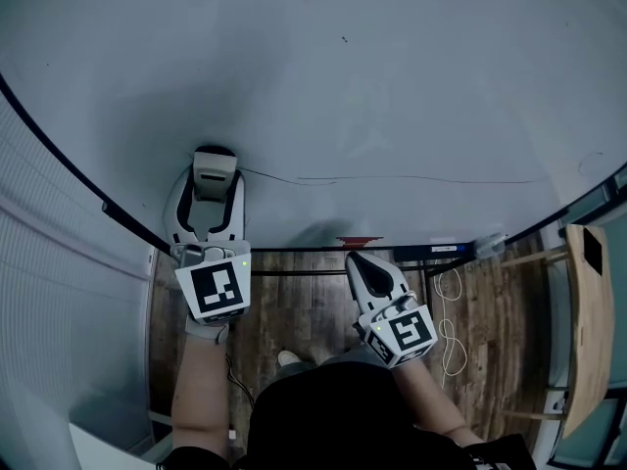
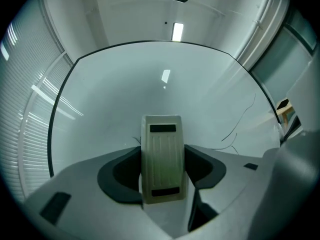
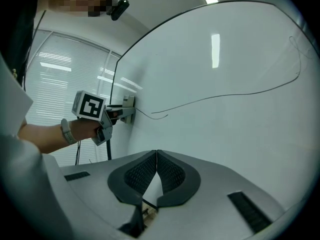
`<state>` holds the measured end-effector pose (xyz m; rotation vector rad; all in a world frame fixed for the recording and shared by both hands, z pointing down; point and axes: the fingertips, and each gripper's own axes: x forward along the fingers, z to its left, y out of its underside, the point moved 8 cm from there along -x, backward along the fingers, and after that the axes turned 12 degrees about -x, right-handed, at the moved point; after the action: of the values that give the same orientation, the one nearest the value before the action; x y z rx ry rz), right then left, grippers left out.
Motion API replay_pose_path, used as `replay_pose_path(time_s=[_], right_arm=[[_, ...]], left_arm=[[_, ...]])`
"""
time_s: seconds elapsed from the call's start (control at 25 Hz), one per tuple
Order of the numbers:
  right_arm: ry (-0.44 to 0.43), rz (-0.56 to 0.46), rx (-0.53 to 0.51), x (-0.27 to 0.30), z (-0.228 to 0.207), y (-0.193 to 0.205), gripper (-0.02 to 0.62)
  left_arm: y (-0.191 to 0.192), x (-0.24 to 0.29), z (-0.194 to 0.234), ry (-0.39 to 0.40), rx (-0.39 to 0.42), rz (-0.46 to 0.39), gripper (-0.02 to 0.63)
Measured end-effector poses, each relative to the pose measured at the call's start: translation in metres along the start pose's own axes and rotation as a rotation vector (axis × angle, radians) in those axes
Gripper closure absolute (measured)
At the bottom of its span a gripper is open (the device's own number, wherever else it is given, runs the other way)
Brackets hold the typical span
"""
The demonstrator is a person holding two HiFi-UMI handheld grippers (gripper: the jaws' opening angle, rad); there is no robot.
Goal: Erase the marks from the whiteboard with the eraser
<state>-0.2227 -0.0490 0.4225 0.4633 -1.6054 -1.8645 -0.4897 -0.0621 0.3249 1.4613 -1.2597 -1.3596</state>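
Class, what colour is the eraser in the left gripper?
The eraser is pale grey with two dark patches; see the left gripper view.

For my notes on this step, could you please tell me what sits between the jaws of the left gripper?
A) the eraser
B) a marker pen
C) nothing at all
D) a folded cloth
A: the left gripper view shows the left gripper with its jaws closed on the sides of the pale ribbed eraser, whose far end points at the whiteboard.
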Motion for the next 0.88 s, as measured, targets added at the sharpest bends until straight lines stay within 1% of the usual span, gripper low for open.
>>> replay_pose_path(time_s=[0.12, 0.24, 0.4, 0.52, 0.6, 0.72, 0.88], right_arm=[[0.002, 0.015, 0.004, -0.012, -0.015, 0.005, 0.567], [0.0, 0.031, -0.002, -0.026, -0.03, 0.012, 0.566], [0.02, 0.051, 0.0, -0.049, -0.052, 0.02, 0.566], [0.031, 0.058, -0.006, -0.064, -0.071, 0.022, 0.566], [0.046, 0.067, -0.009, -0.075, -0.082, 0.024, 0.566], [0.066, 0.074, -0.009, -0.088, -0.094, 0.028, 0.566], [0.074, 0.077, -0.005, -0.095, -0.1, 0.032, 0.566]], left_arm=[[0.01, 0.004, -0.026, 0.016, 0.008, 0.054, 0.342], [0.02, 0.006, -0.055, 0.024, -0.033, 0.09, 0.342], [0.031, 0.009, -0.097, 0.019, -0.11, 0.099, 0.342], [0.031, 0.014, -0.132, 0.021, -0.146, 0.079, 0.342], [0.03, 0.017, -0.156, 0.019, -0.143, 0.07, 0.342], [0.03, 0.02, -0.184, 0.049, -0.135, 0.083, 0.342], [0.029, 0.022, -0.202, 0.075, -0.123, 0.096, 0.342]])
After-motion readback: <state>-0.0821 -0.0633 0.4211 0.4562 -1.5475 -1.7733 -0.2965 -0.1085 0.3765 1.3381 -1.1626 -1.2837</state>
